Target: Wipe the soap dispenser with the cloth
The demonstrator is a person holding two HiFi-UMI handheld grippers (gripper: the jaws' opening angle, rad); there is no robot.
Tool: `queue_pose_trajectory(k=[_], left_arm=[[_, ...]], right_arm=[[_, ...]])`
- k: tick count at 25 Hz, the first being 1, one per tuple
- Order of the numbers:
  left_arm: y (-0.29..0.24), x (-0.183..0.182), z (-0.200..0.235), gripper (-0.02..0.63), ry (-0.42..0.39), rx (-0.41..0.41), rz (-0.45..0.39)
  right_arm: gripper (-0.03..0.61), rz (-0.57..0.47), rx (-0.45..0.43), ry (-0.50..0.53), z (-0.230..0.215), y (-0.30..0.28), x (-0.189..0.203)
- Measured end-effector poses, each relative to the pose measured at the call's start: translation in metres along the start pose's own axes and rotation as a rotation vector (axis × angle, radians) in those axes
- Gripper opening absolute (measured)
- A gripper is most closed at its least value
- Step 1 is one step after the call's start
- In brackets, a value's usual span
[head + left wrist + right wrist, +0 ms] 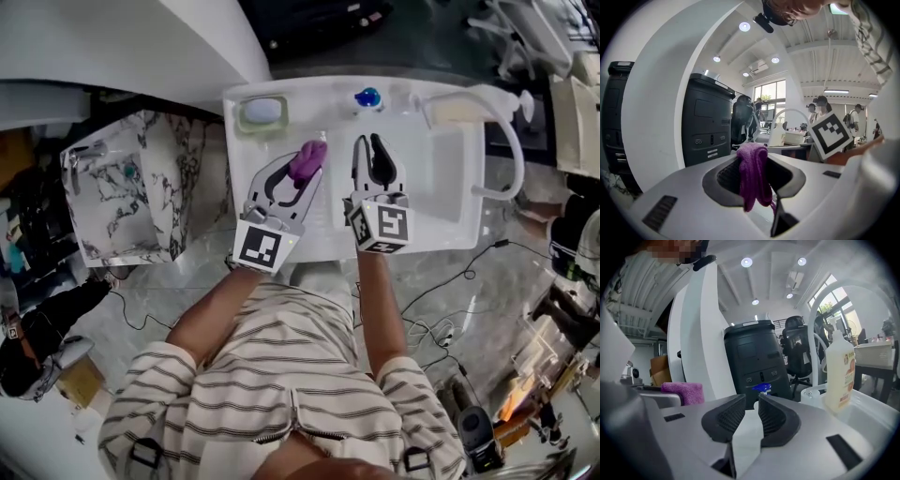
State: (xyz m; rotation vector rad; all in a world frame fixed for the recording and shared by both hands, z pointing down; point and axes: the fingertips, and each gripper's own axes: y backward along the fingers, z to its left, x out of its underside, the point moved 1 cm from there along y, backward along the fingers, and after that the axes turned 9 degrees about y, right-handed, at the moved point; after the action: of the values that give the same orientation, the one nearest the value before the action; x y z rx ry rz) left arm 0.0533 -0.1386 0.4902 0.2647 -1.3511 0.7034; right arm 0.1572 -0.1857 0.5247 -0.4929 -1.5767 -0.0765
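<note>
My left gripper [300,176] is shut on a purple cloth [308,159], which hangs folded from between its pads [753,180] above the white sink unit [323,239]. Beside it, my right gripper [370,150] stands with its jaws a little apart and nothing between them [752,405]. The soap dispenser [840,376], a cream bottle with an orange label, stands ahead and to the right of the right gripper, on the back rim by the tap [457,110]. Neither gripper touches it.
A white arched tap [512,142] curves over the basin [448,178] at the right. On the back rim sit a blue-topped item [367,97] and a pale dish [262,111]. A marbled cabinet [122,192] stands to the left. Cables lie on the floor.
</note>
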Motion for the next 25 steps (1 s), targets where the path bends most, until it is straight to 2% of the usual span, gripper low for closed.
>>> queue_pose_trajectory(k=[10, 20, 25], left_arm=[[-0.004, 0.011, 0.003, 0.130, 0.018, -0.022, 0.006], [-0.006, 0.020, 0.003, 0.132, 0.044, -0.036, 0.024], [-0.008, 0.024, 0.003, 0.130, 0.029, -0.041, 0.030]], right_arm=[[0.150, 0.010, -0.011, 0.106, -0.021, -0.040, 0.015], [0.170, 0.004, -0.060, 0.159, -0.028, -0.068, 0.023], [0.166, -0.003, -0.079, 0.214, -0.031, -0.079, 0.027]])
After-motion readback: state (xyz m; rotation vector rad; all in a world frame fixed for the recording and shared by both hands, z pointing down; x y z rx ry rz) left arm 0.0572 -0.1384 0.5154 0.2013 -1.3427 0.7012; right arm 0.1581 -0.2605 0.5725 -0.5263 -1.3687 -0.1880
